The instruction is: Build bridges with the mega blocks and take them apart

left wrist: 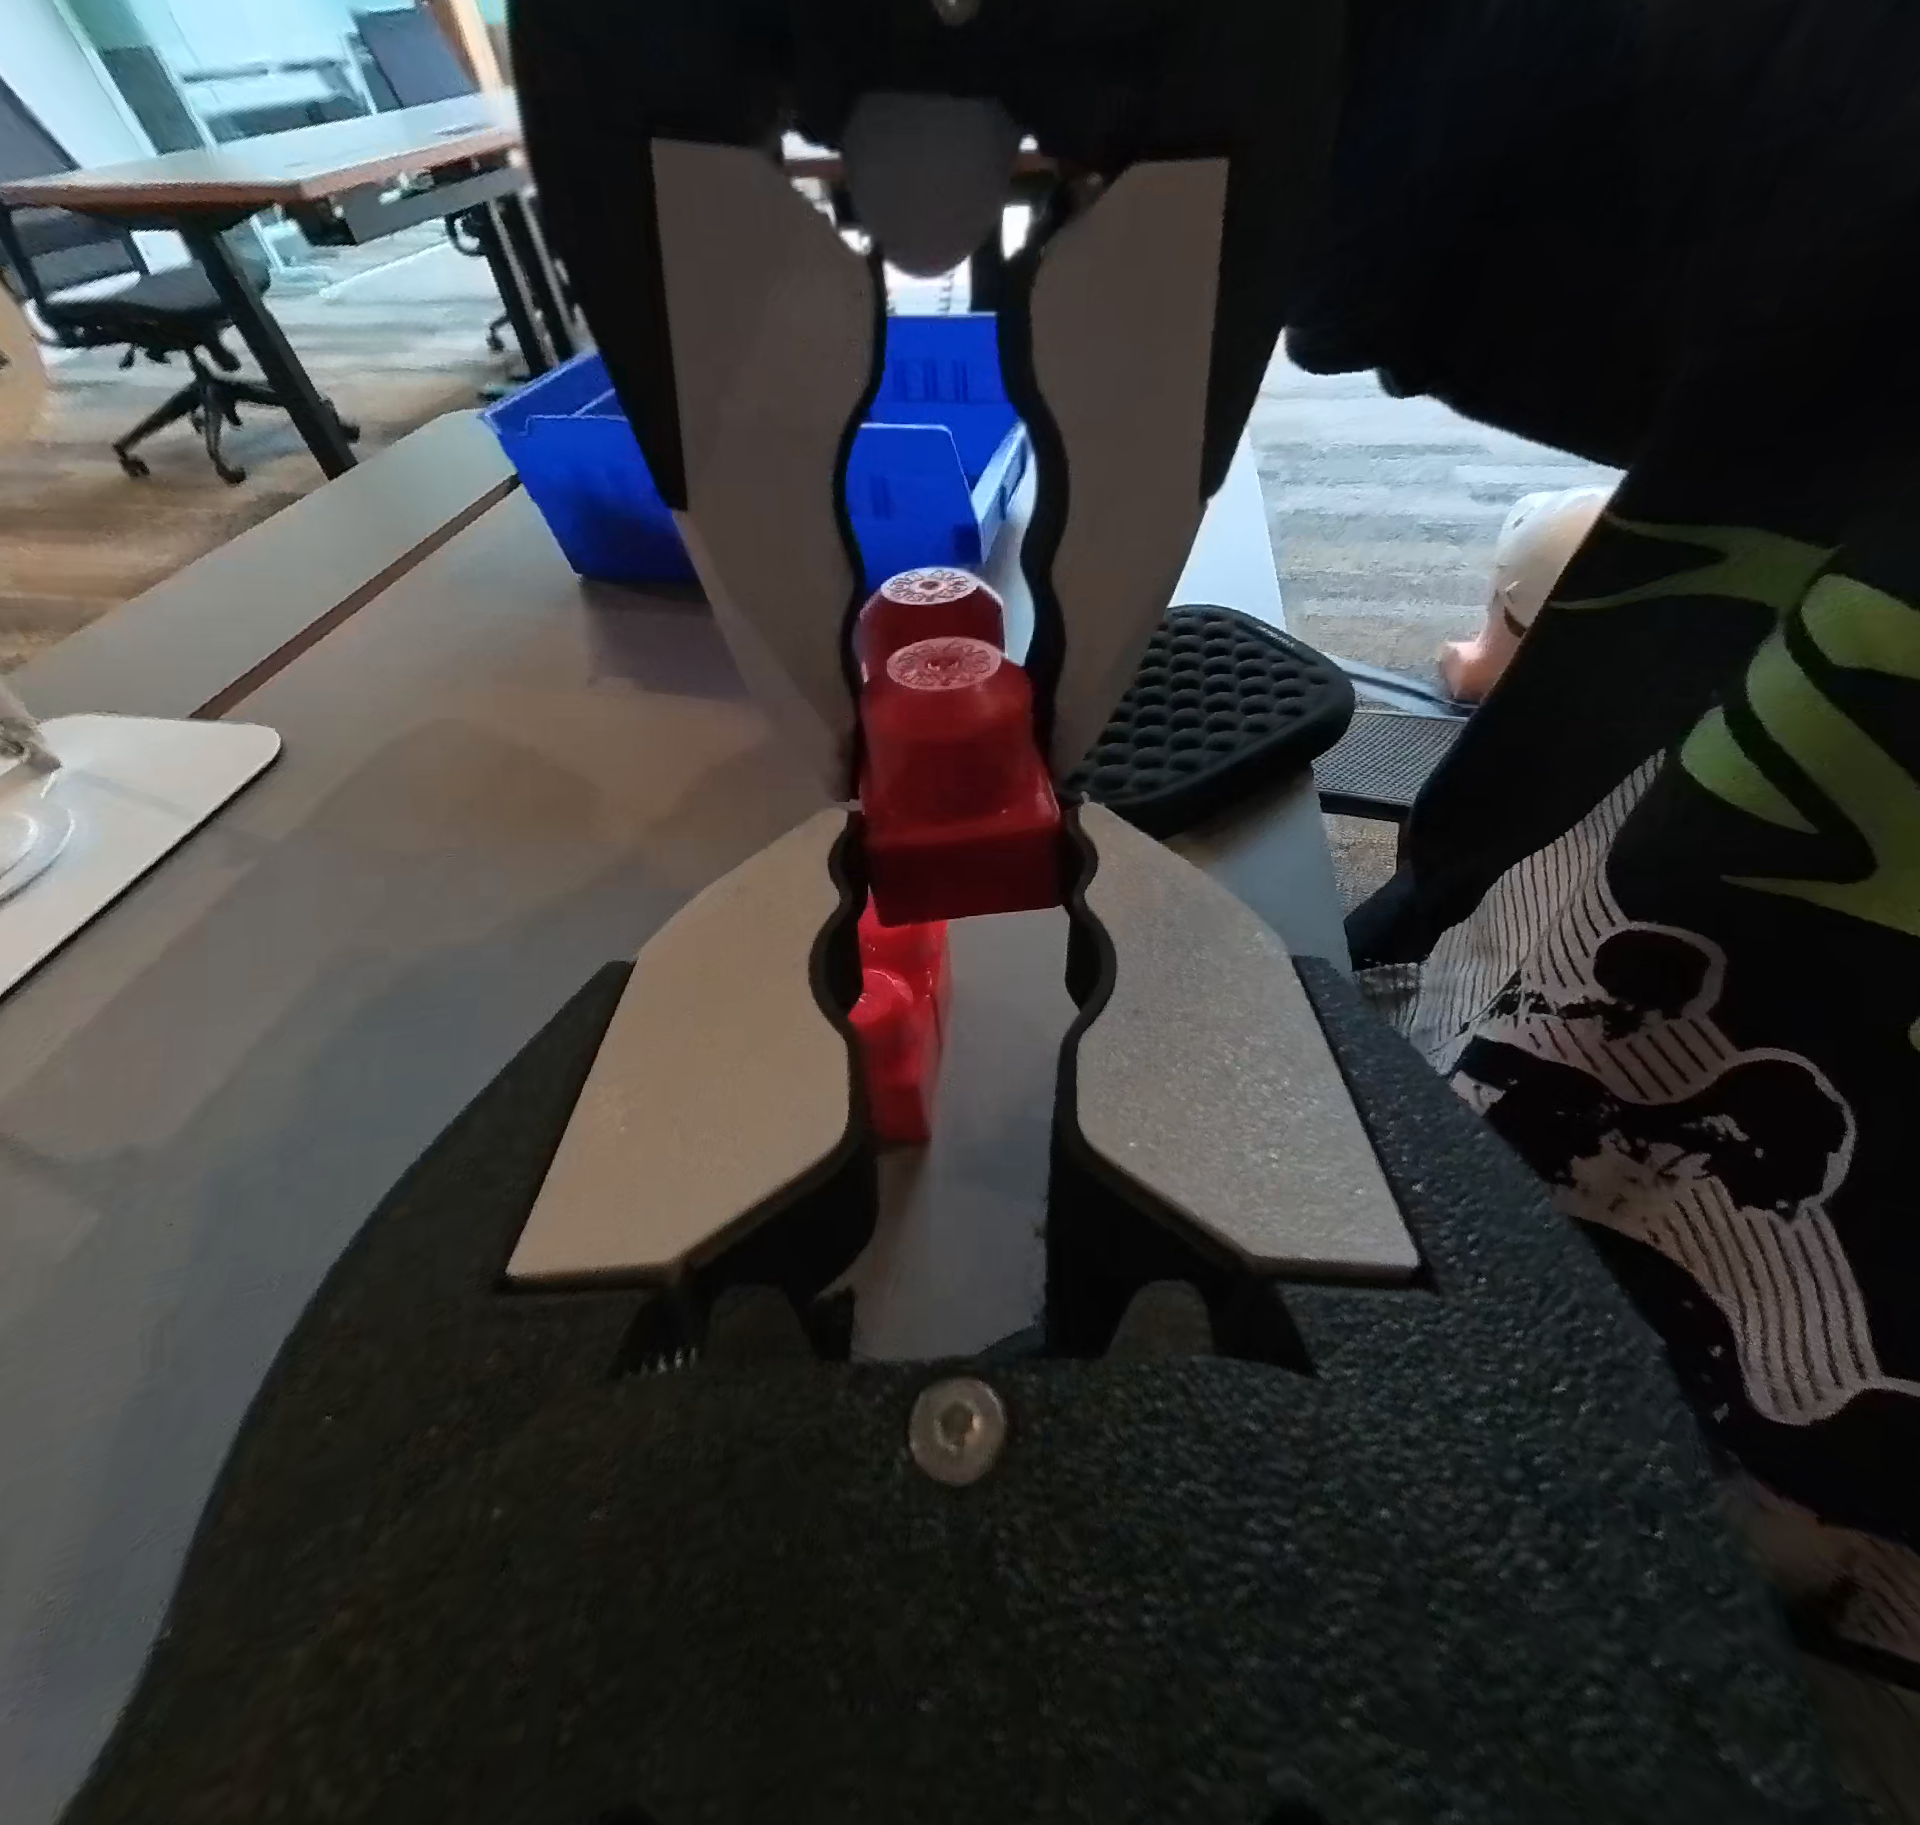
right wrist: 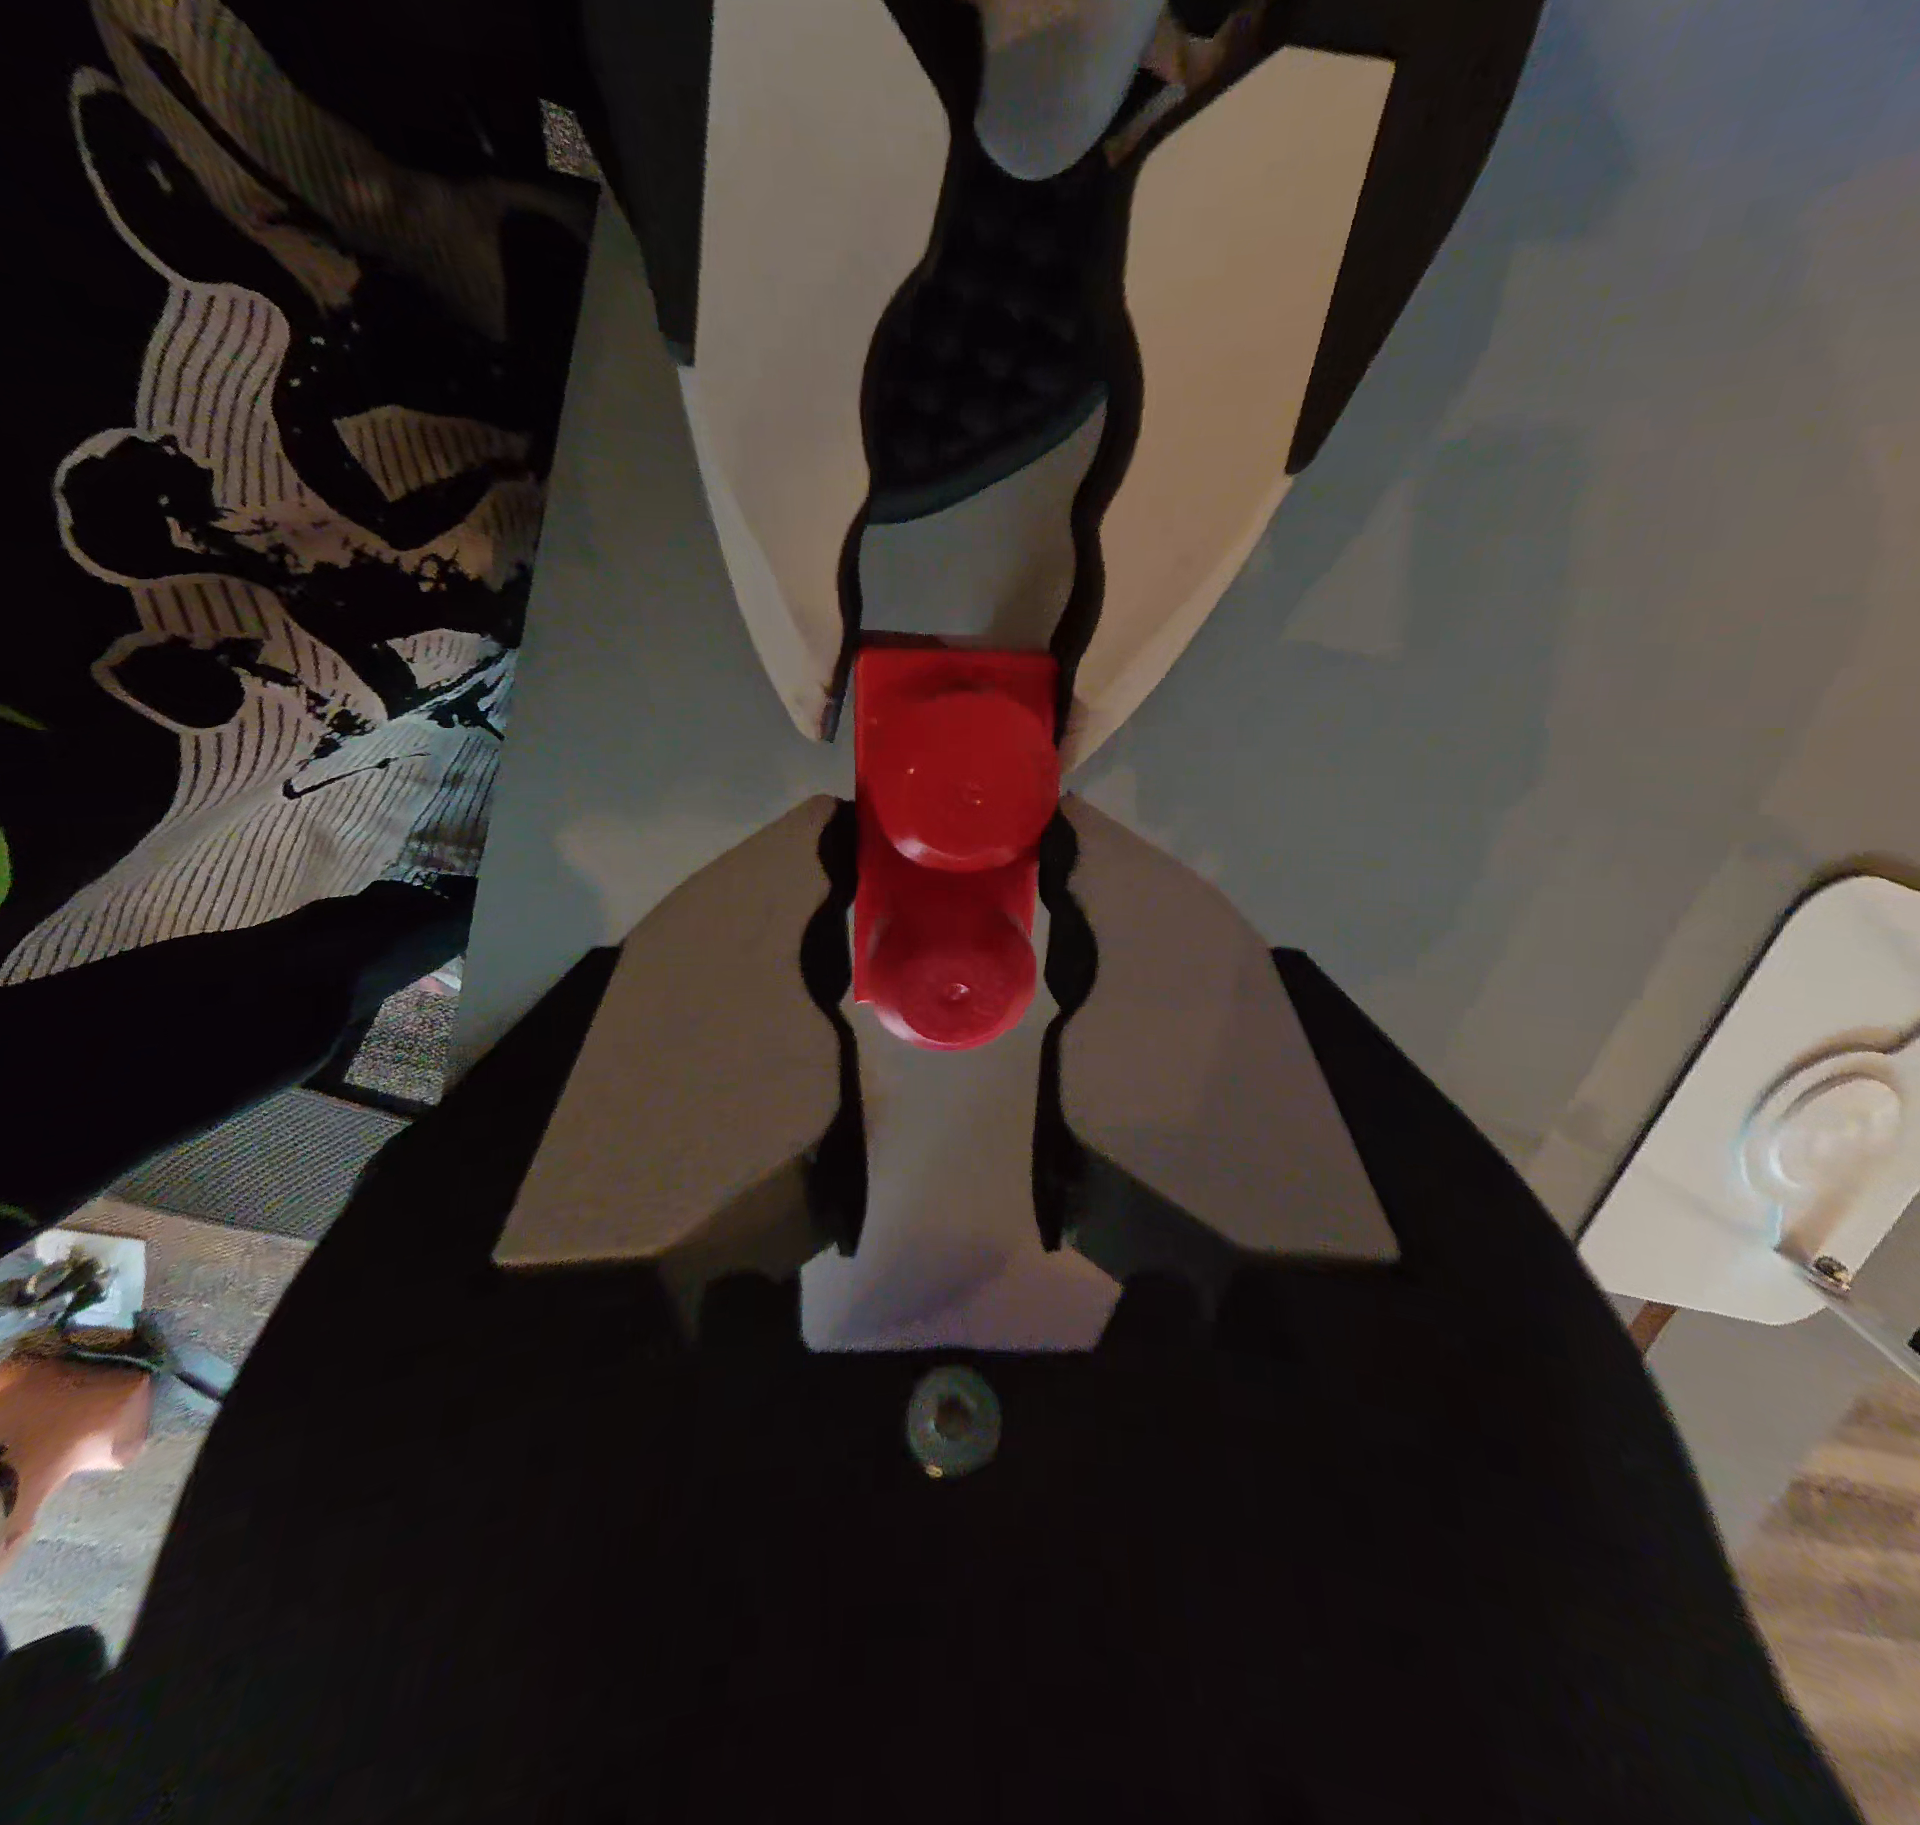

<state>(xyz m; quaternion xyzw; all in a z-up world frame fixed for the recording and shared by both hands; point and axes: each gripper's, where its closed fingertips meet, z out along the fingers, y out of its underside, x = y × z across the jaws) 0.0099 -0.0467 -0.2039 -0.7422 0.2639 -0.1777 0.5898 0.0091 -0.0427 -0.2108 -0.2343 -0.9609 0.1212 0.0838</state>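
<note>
Both tools meet tip to tip on one red block [left wrist: 961, 819]: the left tool [left wrist: 961, 819] clamps its near end and the right tool [right wrist: 951, 767] clamps the far end, holding it above the grey bench [left wrist: 416, 892]. Embossed lettering rings its studs, unreadable. A second red block [left wrist: 899, 1037] stands below. Behind sit a blue bin [left wrist: 592, 487] and black honeycomb pad [left wrist: 1205, 705]; a silver stand base [left wrist: 114, 819] lies left.

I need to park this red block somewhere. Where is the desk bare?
Bare desk lies between the silver stand base and the grippers. Crowded: the blue bin behind, the black mesh pad to the right, the lower red block underneath.
</note>
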